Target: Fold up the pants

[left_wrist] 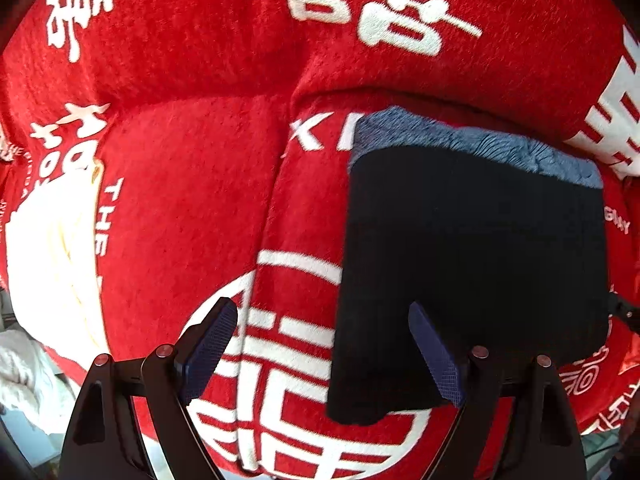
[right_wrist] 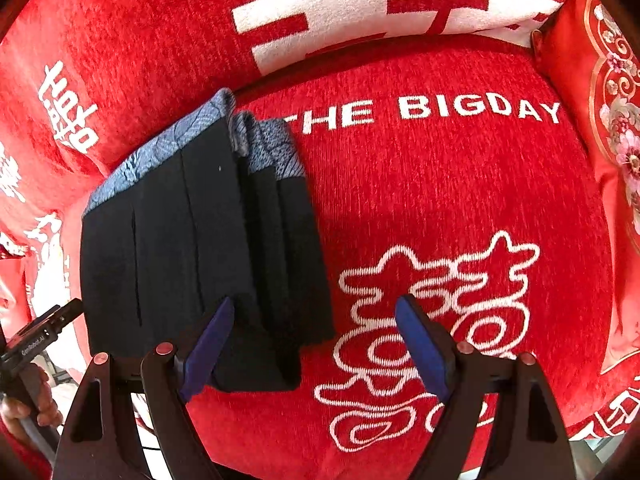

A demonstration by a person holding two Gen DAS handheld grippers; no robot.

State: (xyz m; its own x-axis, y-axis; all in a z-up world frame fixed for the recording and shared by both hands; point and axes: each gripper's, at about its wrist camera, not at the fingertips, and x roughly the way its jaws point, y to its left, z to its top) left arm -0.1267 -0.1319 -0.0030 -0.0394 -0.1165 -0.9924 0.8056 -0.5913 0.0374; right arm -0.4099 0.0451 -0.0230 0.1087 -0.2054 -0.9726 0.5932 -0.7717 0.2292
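The pants [left_wrist: 472, 264] lie folded into a compact dark navy rectangle with a blue-grey waistband at the far edge, on a red sofa cushion. In the right wrist view the pants [right_wrist: 192, 240] show stacked folded layers. My left gripper [left_wrist: 324, 348] is open and empty, hovering over the pants' near left edge. My right gripper [right_wrist: 316, 344] is open and empty, over the pants' near right corner. The left gripper's body [right_wrist: 36, 340] and the hand holding it show at the left edge of the right wrist view.
The red sofa cover [right_wrist: 460, 200] with white lettering and symbols spreads around the pants. A seam between cushions [left_wrist: 272, 200] runs left of the pants. A red embroidered pillow [right_wrist: 608, 160] stands at the right. White cloth [left_wrist: 24, 372] lies off the sofa's left edge.
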